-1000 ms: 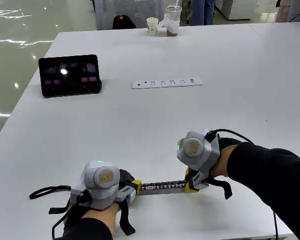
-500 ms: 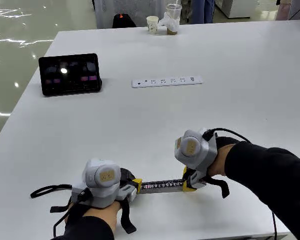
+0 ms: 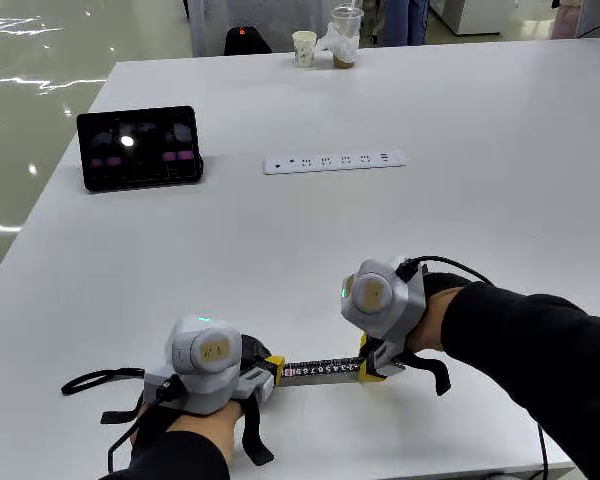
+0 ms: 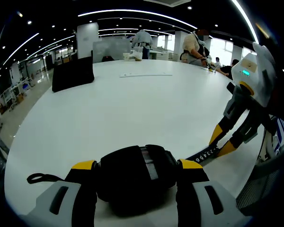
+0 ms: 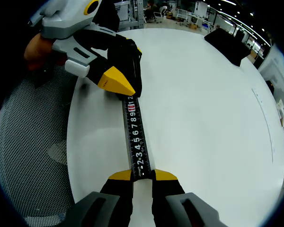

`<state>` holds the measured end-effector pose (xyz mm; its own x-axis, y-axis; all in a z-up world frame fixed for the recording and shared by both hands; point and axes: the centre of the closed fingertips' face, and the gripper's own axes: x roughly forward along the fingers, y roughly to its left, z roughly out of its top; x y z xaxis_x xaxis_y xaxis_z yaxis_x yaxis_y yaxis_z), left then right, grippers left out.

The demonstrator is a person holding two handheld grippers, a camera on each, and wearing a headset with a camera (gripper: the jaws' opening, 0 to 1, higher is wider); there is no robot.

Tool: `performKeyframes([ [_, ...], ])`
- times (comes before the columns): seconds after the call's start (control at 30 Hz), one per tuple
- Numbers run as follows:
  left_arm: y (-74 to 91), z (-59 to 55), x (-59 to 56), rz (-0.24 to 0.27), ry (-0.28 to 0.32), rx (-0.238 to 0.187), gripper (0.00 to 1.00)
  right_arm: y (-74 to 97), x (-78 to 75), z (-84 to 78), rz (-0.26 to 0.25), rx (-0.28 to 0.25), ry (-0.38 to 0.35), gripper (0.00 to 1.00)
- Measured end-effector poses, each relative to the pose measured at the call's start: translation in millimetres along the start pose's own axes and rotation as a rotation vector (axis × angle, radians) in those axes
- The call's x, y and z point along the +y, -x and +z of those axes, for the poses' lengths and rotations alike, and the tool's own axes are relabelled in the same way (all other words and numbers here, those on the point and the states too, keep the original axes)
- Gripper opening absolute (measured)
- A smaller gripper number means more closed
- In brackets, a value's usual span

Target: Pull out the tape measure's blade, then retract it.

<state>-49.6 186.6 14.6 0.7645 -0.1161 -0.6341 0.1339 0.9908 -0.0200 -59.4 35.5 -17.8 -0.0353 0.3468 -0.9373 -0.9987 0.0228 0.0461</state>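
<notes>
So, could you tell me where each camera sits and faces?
Head view: on the headset, looking down at the white table; left hand-held gripper, right hand-held gripper and dark sleeve show.
Left gripper view: on the left one, facing the black tape measure case it grips.
Right gripper view: on the right one, facing along the dark numbered blade it grips.
Both gripper views share the blade.

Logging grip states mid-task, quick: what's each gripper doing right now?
Left gripper: shut on the tape measure case.
Right gripper: shut on the blade, at its end.
</notes>
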Motion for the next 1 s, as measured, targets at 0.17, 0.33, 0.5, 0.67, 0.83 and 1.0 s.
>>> performKeyframes([
  [0.17,-0.1,-0.2,0.1,0.000,0.001,-0.001,0.63,-0.9,1.0,2.9,0.000,-0.008,-0.003,0.12],
  [0.33,-0.2,-0.4,0.5,0.000,0.001,0.000,0.63,-2.1,1.4,6.3,0.002,-0.013,-0.003,0.12],
  [0.5,-0.2,-0.5,0.7,0.000,0.001,0.000,0.63,-3.2,2.3,9.0,0.002,-0.014,0.001,0.12],
  [0.67,-0.1,-0.7,0.9,0.000,0.001,0.000,0.63,-4.2,2.8,11.1,-0.001,-0.015,0.001,0.12],
  [0.83,0.2,-0.8,1.1,0.000,0.001,-0.001,0.63,-4.8,2.4,12.6,0.001,-0.018,0.004,0.12],
  [1.0,0.2,-0.8,1.1,0.000,0.001,0.000,0.63,-5.5,3.0,14.4,-0.001,-0.020,0.005,0.11],
])
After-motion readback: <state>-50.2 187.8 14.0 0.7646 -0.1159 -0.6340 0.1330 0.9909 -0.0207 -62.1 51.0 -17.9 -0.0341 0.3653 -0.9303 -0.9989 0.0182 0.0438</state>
